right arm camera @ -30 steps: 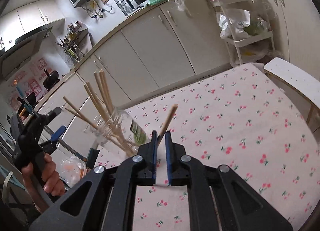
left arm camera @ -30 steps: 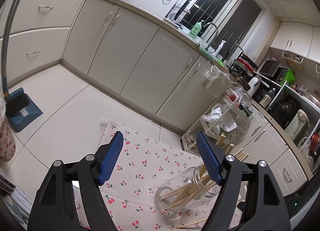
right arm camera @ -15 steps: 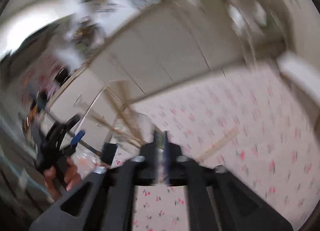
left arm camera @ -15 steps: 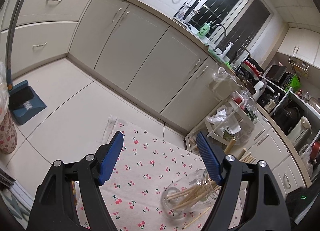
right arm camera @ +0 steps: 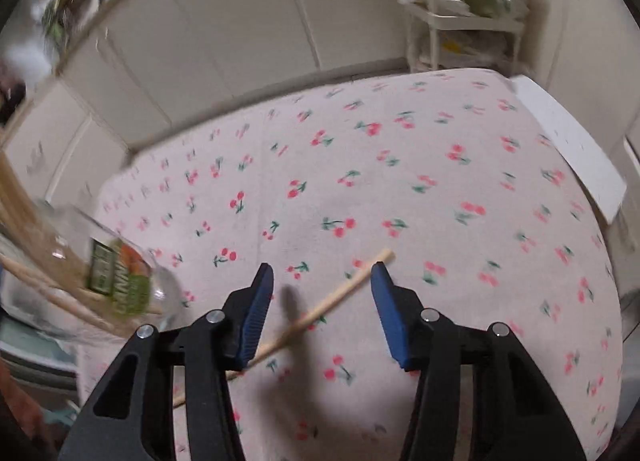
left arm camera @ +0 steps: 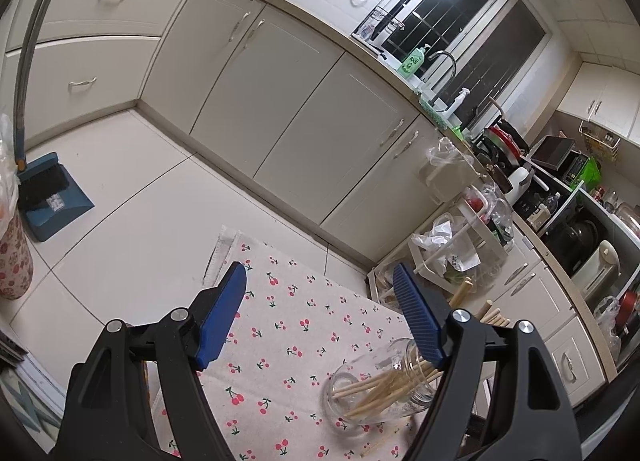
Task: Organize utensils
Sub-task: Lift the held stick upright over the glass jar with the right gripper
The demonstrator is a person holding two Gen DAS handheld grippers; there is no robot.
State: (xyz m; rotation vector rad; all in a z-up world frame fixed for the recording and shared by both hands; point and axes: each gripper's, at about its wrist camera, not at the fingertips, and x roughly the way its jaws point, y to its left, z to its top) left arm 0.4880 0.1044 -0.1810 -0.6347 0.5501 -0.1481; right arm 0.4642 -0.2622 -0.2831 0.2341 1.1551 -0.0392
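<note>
the right tool (right arm camera: 322, 275) had let go of the thin wooden chopstick (right arm camera: 320, 311) it pinched a second earlier; its jaws had just been narrowing again, astride the stick lying on the cherry-print tabletop (right arm camera: 400, 165), so that one missed the clear glass jar (left arm camera: 380, 385) and needed regrasping. it pointed steeply down. the left tool (left arm camera: 318, 315) hovered open, empty, beside the jar.

1 glass jar (left arm camera: 380, 385) holding a bundle of chopsticks (left arm camera: 384, 391), too overlapped to count; 1 loose chopstick (right arm camera: 320, 311) on 1 cherry-print cloth (right arm camera: 400, 181); 2 grippers.
</note>
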